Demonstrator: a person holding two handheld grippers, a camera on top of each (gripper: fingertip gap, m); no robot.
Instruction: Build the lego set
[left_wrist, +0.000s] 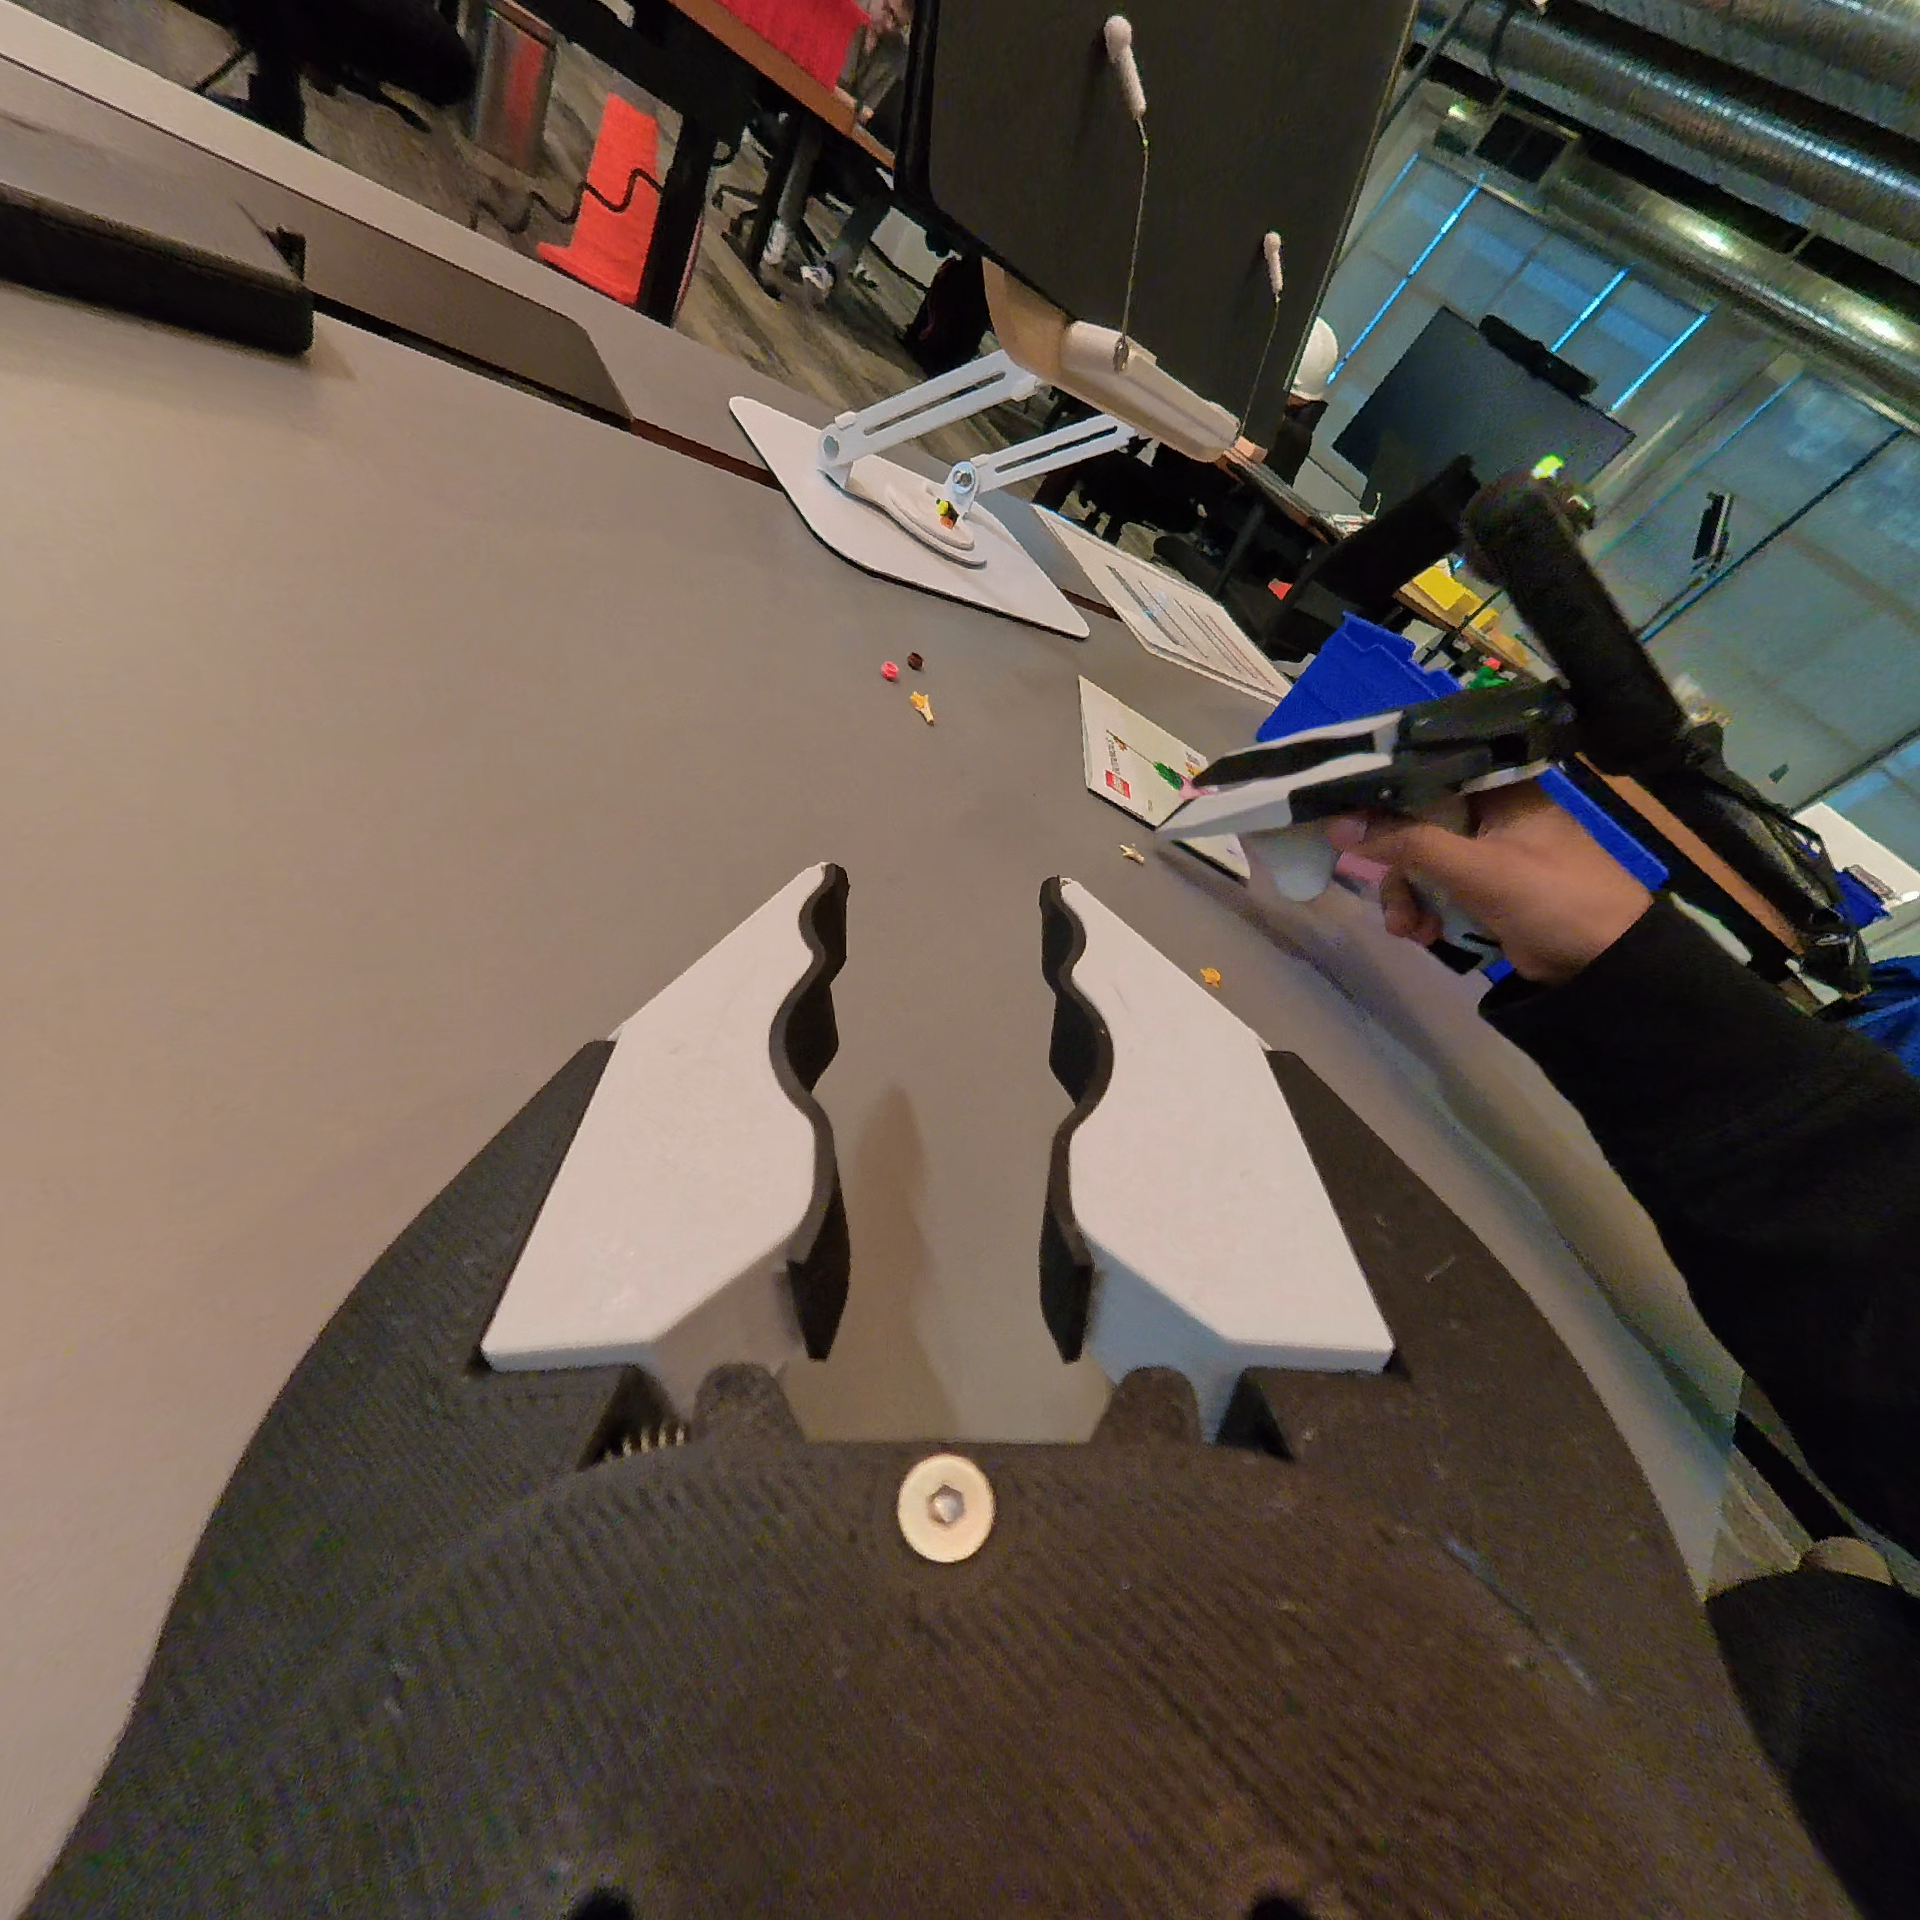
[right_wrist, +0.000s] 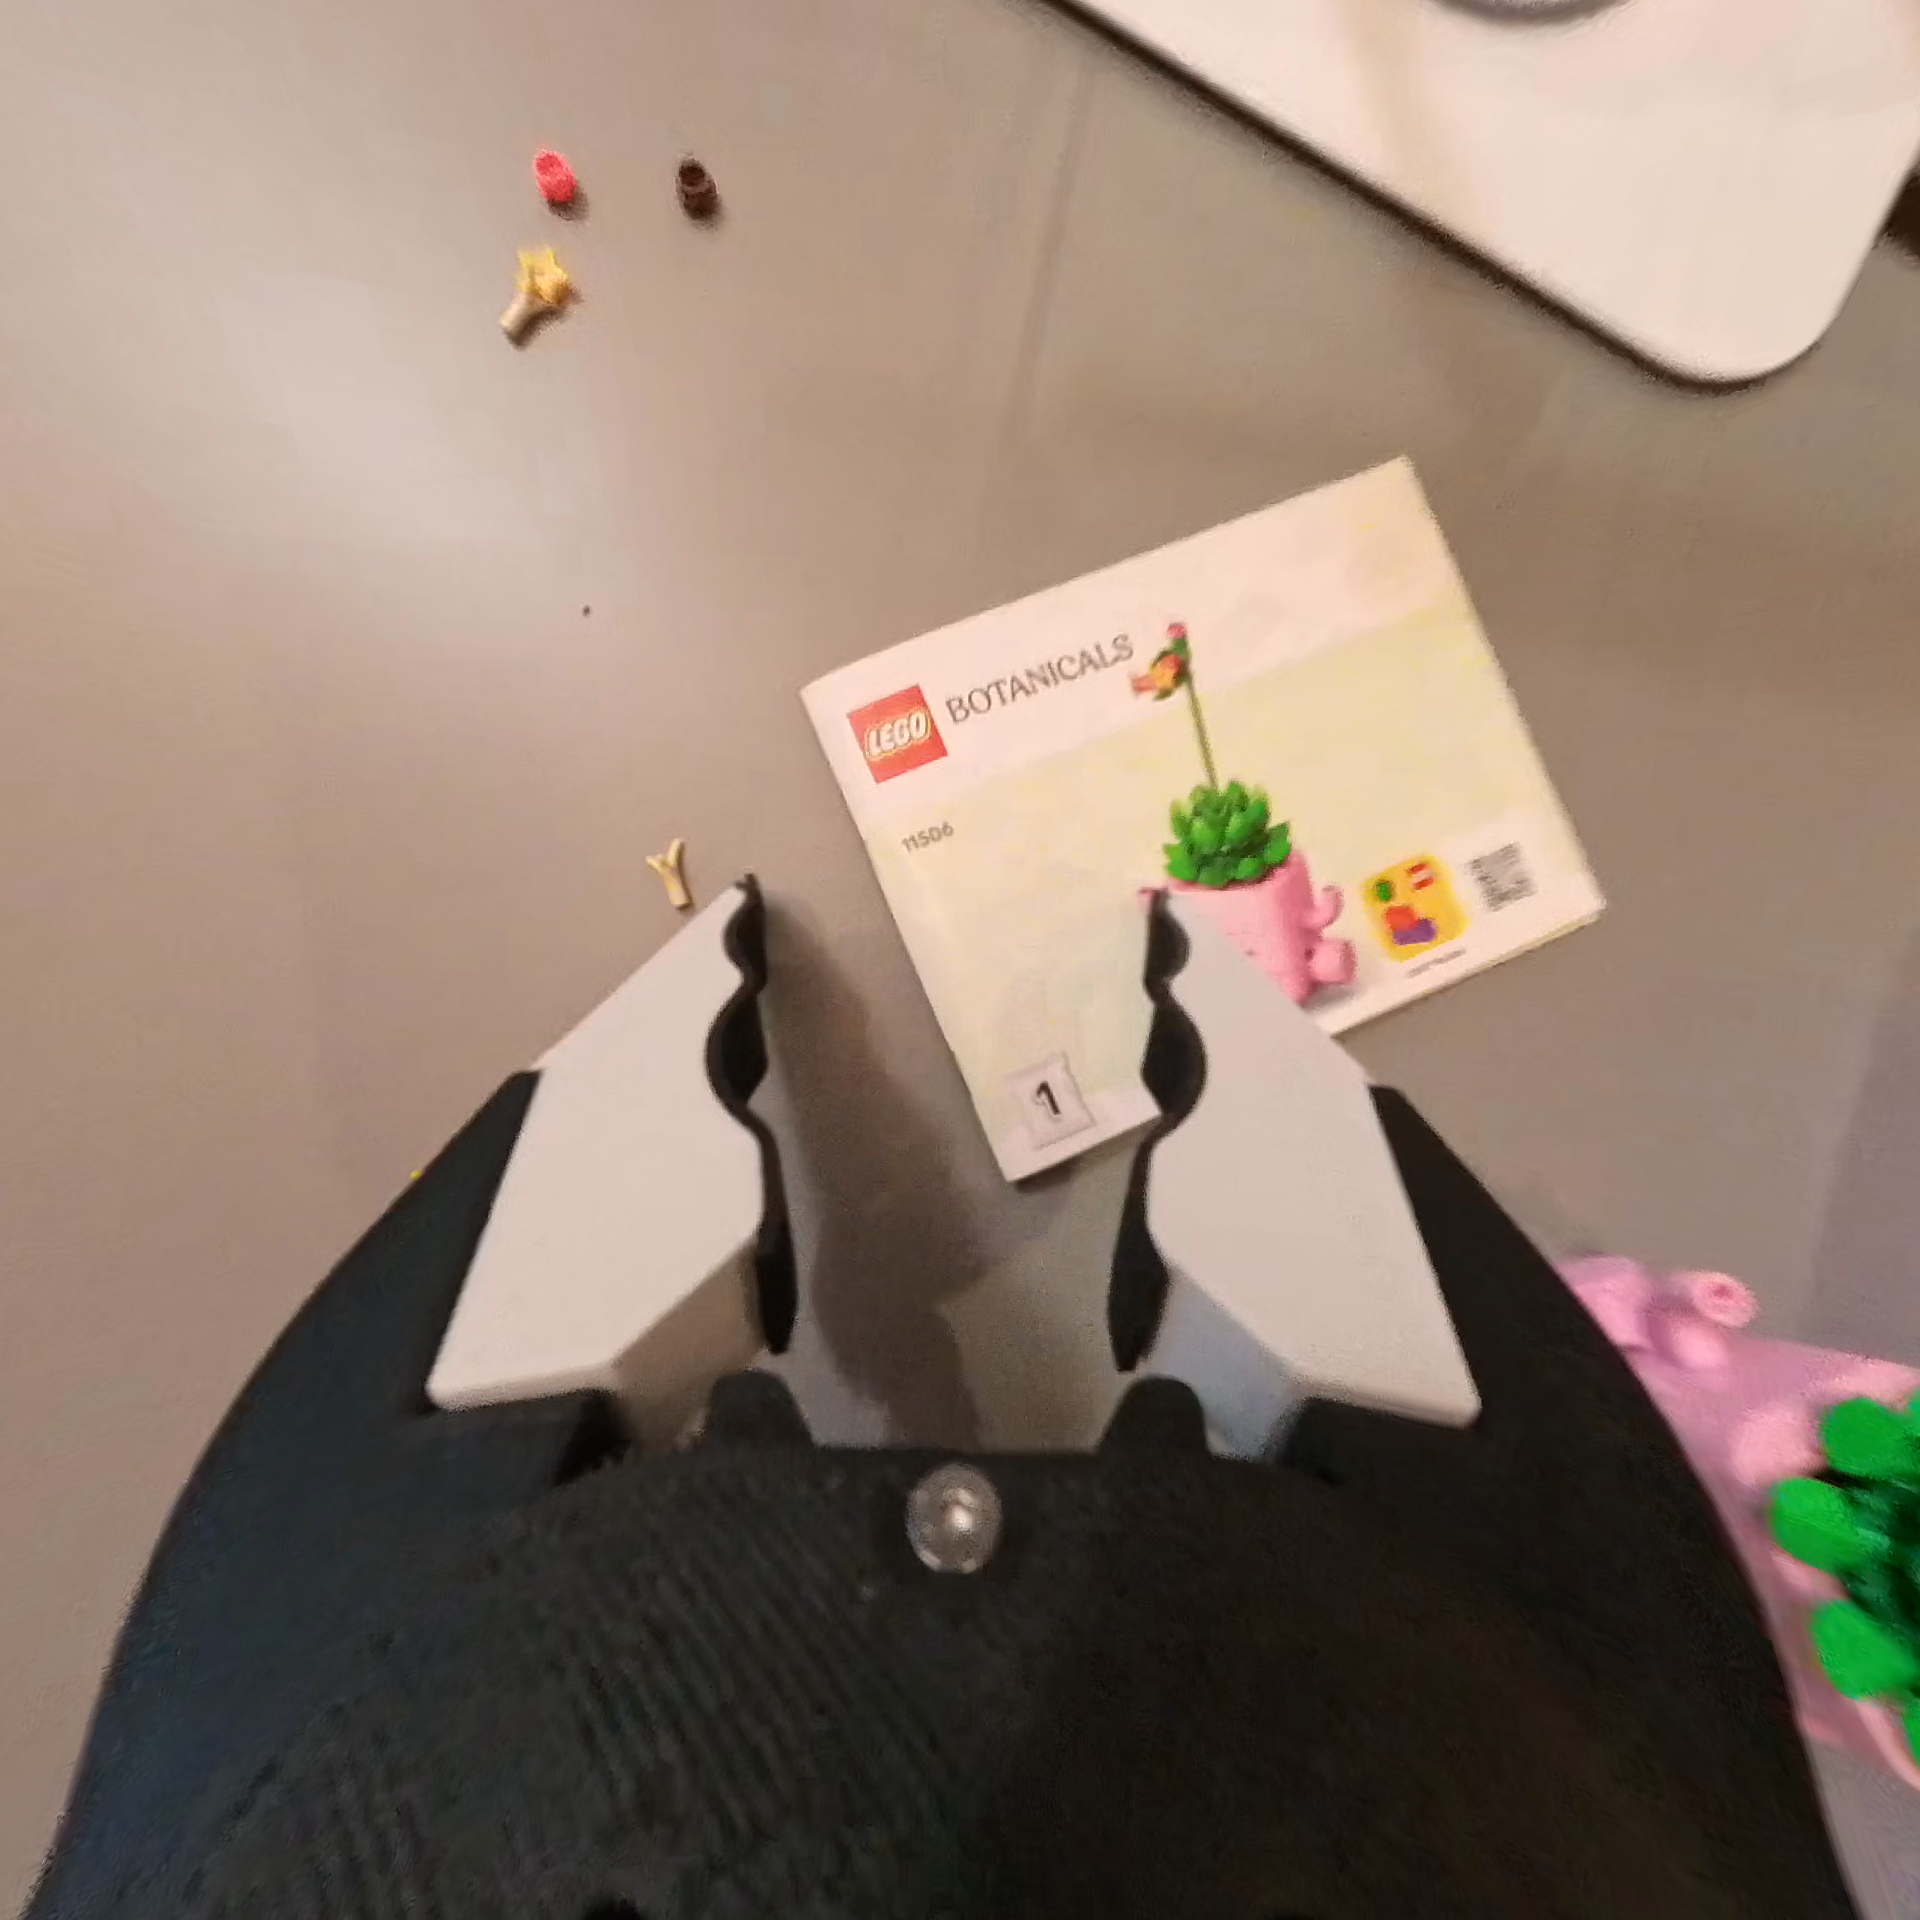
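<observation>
Both claws empty. Left claw (left_wrist: 943, 883) has its fingers spread over bare grey surface (left_wrist: 416, 831), nothing between them. Right claw (right_wrist: 951, 899) is also parted and hovers above the near corner of the instruction booklet (right_wrist: 1195, 790), gripping nothing.

Progress, my read: main body looks largely built. The pink pot with green leaves (right_wrist: 1787, 1496) sits at the right edge of the right wrist view, just beside the claw body, partly cut off. The tall flower stem is apparently not on it yet, though the cut-off hides the top.

Loose bits left on the surface: red round stud (right_wrist: 556, 175), dark brown stud (right_wrist: 696, 189), yellow flower on a tan stem (right_wrist: 538, 286), and a tan forked twig (right_wrist: 670, 873) just beside the right claw's left fingertip.

View differences: only the right wrist view shows the pot and the booklet cover clearly. Only the left wrist view shows the right claw from outside, hand-held, plus a small orange piece (left_wrist: 1209, 976), a white stand (left_wrist: 914, 499) and a blue bin (left_wrist: 1361, 675).
</observation>
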